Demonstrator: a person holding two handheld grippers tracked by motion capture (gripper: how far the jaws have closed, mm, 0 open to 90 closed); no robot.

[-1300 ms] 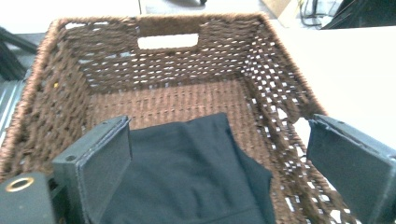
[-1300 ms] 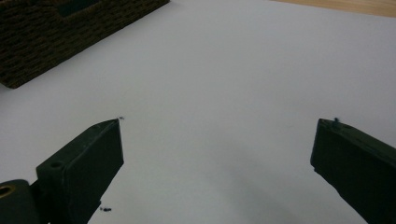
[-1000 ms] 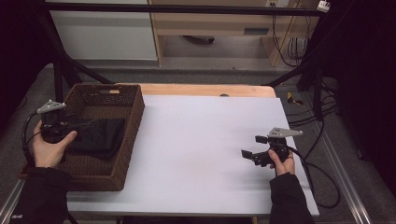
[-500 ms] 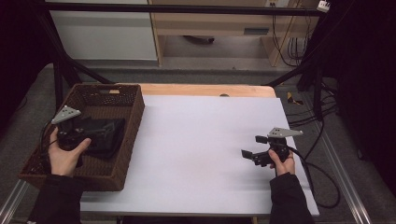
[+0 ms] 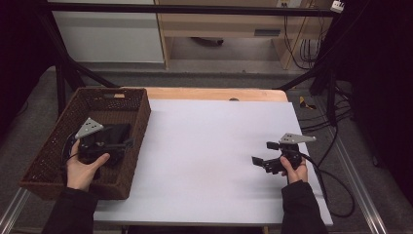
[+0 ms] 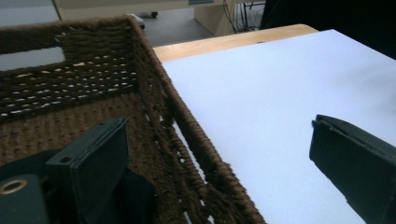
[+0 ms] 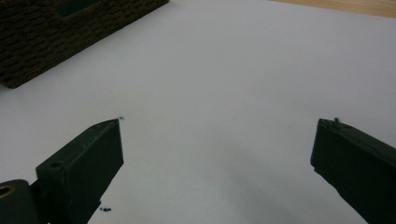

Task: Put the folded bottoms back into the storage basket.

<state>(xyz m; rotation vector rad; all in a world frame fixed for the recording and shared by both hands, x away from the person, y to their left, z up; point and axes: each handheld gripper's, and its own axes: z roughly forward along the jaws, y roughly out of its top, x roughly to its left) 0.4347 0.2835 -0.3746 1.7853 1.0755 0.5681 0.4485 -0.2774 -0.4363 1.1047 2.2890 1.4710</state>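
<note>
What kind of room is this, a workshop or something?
Probably a lab or test bench: a white-topped table framed by black metal struts, loose cables behind it, and a cabled hand-held gripper in use.

A laboratory recording station: a white-topped table (image 5: 219,161) framed by black metal struts (image 5: 63,73), cable bundles (image 5: 304,46) hanging at the upper right, and plain pale cabinetry (image 5: 109,36) along the top of the frame.
</note>
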